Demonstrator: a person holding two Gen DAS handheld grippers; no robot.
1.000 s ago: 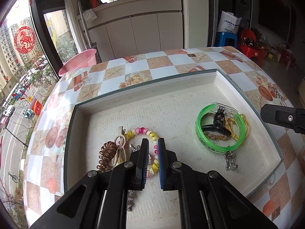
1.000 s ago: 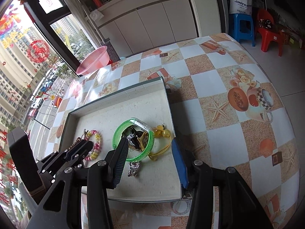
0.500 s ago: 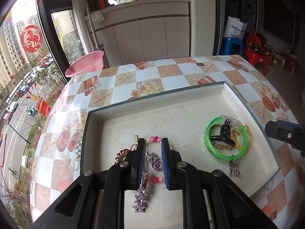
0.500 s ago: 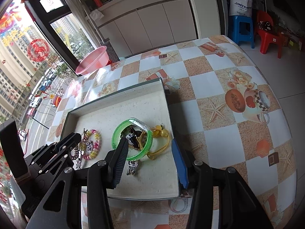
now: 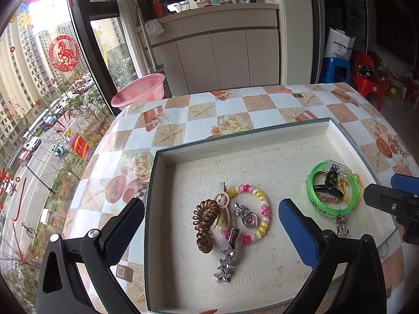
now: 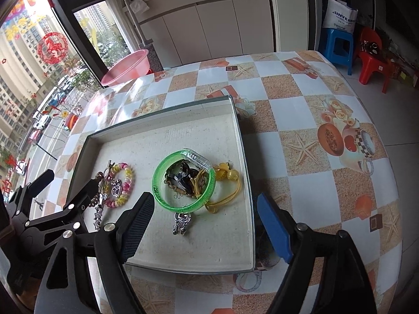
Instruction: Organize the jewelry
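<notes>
A shallow box [image 5: 288, 130] [image 6: 243, 157] on the table holds jewelry. On its left lie a pink-and-yellow bead bracelet [image 5: 264, 212] [image 6: 128, 180], a brown coil hair tie [image 5: 204, 222], a heart pendant [image 5: 247, 218] and a star hair clip [image 5: 227, 259]. On its right a green bangle [image 5: 332, 212] [image 6: 183, 180] rings dark clips and yellow ties [image 6: 225, 175], with a silver charm [image 6: 180, 222] in front. My left gripper [image 5: 209, 225] is open and empty above the left pile. My right gripper [image 6: 204, 222] is open and empty over the box's near right corner.
The table [image 6: 314, 120] has a checkered starfish cloth. A pink basin [image 5: 138, 91] sits past its far left edge by the window. White cabinets [image 5: 225, 55] stand behind. Blue and red stools [image 6: 366, 57] are at the far right.
My left gripper, shut on the heart pendant and star clip a moment ago, has opened wide; the pieces now lie in the box beside the bead bracelet. The right gripper stayed open.
</notes>
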